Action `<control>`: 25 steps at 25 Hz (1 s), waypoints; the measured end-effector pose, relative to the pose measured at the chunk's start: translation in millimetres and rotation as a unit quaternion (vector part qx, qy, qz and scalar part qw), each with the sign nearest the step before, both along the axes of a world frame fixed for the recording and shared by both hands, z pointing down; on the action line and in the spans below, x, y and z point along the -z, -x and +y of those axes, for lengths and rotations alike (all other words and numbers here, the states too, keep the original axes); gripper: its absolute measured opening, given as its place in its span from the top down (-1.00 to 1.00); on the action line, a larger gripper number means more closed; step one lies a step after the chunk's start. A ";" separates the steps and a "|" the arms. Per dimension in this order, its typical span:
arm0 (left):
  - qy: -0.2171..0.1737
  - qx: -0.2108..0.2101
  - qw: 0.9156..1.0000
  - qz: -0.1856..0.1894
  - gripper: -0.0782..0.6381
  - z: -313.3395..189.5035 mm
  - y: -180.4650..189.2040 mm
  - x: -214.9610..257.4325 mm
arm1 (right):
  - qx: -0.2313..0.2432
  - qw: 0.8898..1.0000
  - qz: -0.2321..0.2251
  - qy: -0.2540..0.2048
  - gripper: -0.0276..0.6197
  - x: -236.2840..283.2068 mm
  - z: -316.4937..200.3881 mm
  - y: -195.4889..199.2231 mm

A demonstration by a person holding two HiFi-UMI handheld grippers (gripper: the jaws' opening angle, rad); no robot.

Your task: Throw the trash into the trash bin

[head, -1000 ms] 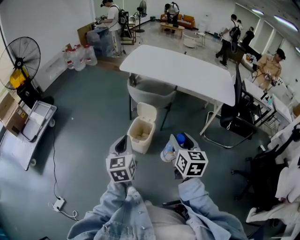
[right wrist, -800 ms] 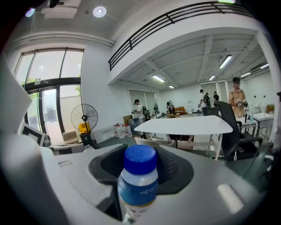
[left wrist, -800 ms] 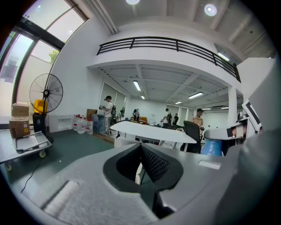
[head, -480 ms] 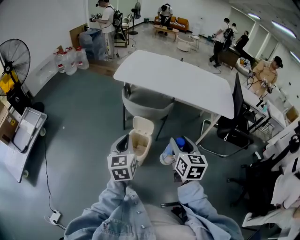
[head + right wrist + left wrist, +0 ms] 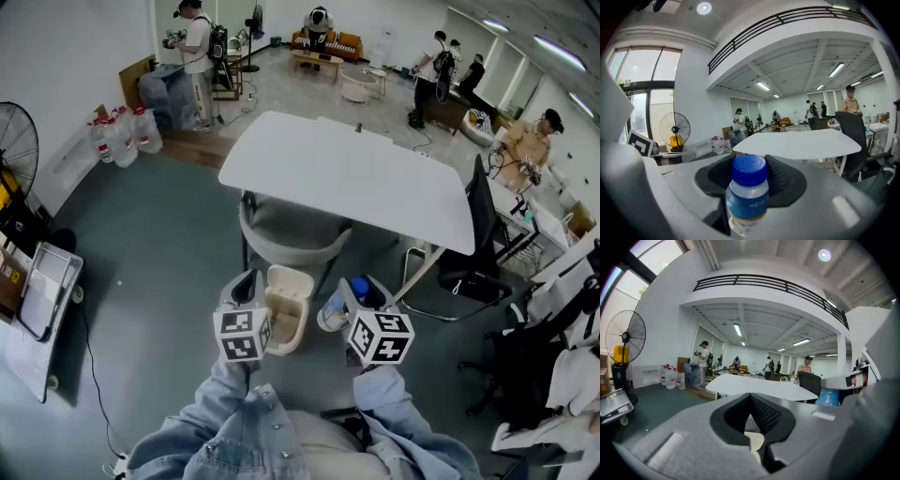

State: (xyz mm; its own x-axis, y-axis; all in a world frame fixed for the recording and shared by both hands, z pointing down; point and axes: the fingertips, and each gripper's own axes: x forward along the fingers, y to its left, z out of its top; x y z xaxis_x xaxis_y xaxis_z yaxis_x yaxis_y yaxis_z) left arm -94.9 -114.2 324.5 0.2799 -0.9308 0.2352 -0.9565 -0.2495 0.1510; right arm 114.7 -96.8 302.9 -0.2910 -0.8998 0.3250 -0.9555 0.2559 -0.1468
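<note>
Trash bin (image 5: 286,314) now nearer; left gripper (image 5: 246,283) closed empty, right gripper (image 5: 362,287) clamps bottle (image 5: 747,190).

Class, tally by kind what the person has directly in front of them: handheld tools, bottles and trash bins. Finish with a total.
Handheld tools: 2, the left tool and the right tool
Bottles: 1, the clear plastic bottle with a blue cap, gripped in the right tool
Trash bins: 1, the open cream plastic trash bin
Total: 4

Trash bin (image 5: 286,319) just before table (image 5: 356,178)
</note>
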 end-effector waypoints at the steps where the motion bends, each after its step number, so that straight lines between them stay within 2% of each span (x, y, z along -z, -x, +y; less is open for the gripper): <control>1: 0.002 -0.001 1.000 0.001 0.76 -7.2 2.0 -3.3 | -0.002 1.000 0.004 0.001 0.31 -2.6 -5.1 2.1; 8: 0.033 0.000 0.999 0.010 0.76 -45.3 1.8 -31.5 | 0.009 1.000 0.016 0.022 0.31 -21.1 -47.3 9.1; 16: 0.053 0.016 0.998 0.002 0.76 -60.9 4.0 -43.0 | 0.064 0.996 0.058 0.027 0.31 -26.9 -92.1 1.9; 25: 0.119 0.018 0.993 -0.009 0.76 -62.1 -13.4 -107.3 | 0.104 0.991 0.060 0.050 0.31 -78.9 -121.7 -15.3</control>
State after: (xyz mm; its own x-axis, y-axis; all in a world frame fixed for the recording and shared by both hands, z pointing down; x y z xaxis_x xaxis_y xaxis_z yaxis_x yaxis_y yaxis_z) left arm -81.5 -176.3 431.8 0.2415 -0.8579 0.4535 -0.9671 -0.1744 0.1852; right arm 130.0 -218.5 381.8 -0.4209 -0.7854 0.4539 -0.8955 0.4396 -0.0698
